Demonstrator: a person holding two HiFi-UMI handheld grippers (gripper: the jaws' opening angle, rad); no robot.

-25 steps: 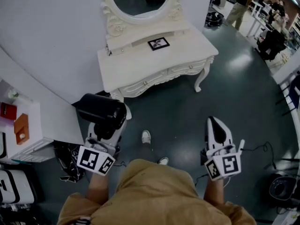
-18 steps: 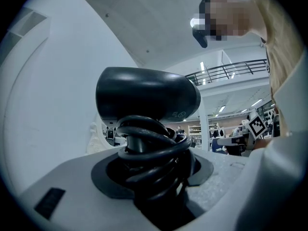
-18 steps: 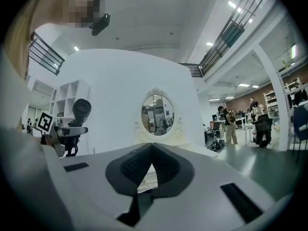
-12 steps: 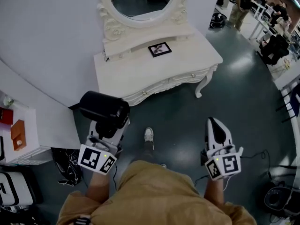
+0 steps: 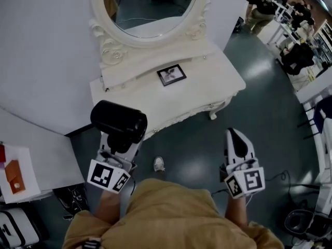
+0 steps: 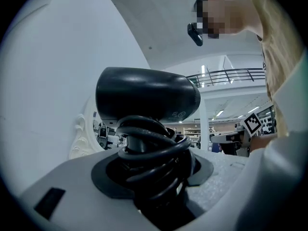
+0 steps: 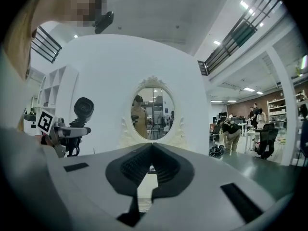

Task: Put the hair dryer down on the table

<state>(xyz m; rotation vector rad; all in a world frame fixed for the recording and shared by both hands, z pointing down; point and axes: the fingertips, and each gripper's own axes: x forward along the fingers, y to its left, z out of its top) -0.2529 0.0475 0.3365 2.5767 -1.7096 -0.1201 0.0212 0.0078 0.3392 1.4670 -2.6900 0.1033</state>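
A black hair dryer [image 5: 118, 121] stands upright in my left gripper [image 5: 120, 141], held up in the air just short of the front edge of the white dressing table [image 5: 207, 82]. In the left gripper view its barrel [image 6: 147, 100] lies crosswise above the jaws. The handle, wound with black cord [image 6: 151, 158], is clamped between them. My right gripper [image 5: 236, 135] hangs over the dark floor to the right, shut with nothing in it; its jaw tips [image 7: 151, 150] meet. From the right gripper view the hair dryer [image 7: 84, 107] shows at the left.
An oval mirror [image 5: 150, 4] rises behind the table, and a small framed picture [image 5: 171, 74] lies on its top. A white shelf with an orange item [image 5: 13, 173] stands at the left, a black bag [image 5: 72, 201] below it. People [image 5: 262, 1] and desks are at the far right.
The dressing table and mirror have drawn closer and shifted left in the head view as the person steps toward them. Both grippers keep the same pose; the hair dryer stays gripped.
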